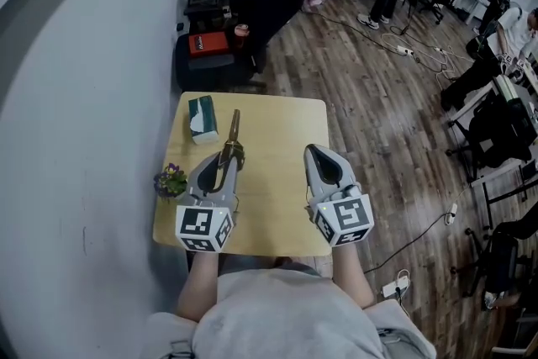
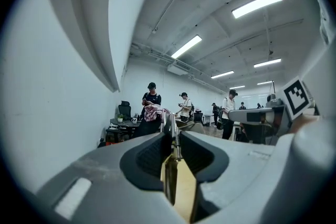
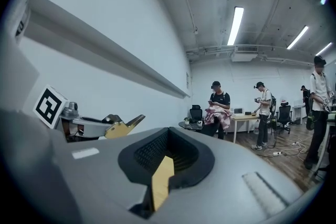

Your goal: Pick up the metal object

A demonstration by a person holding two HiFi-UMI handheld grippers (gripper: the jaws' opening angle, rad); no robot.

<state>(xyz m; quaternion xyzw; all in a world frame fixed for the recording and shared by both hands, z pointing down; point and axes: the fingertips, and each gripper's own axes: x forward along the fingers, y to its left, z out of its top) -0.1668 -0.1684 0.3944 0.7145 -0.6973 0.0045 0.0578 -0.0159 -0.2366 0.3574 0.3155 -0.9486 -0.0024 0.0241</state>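
**Head view, left to right: metal object clamped in the left gripper**

1. At the left edge of the table (image 1: 277, 139) sits a small plant with purple and yellow flowers (image 1: 171, 180). Just beside it, toward the far left corner, stands a teal tissue box (image 1: 202, 118).

2. My left gripper (image 1: 225, 164) is over the left half of the table and points away from me. It is clenched on the metal object (image 1: 233, 128). This is a long, slim tool that runs out past the jaw tips toward the far edge, ending near the tissue box. In the left gripper view, both dark pads press on the tool from either side. A gold-coloured handle lies low between them, and a small coil spring sits above it. In the right gripper view, the gold end of the tool juts from my left gripper against the white wall.

3. My right gripper (image 1: 316, 155) is over the right half of the table, well apart from the left one. Its jaws are closed tip to tip, and nothing is held between the pads.

4. Beyond the table, several people stand on the wooden floor (image 1: 370, 88).
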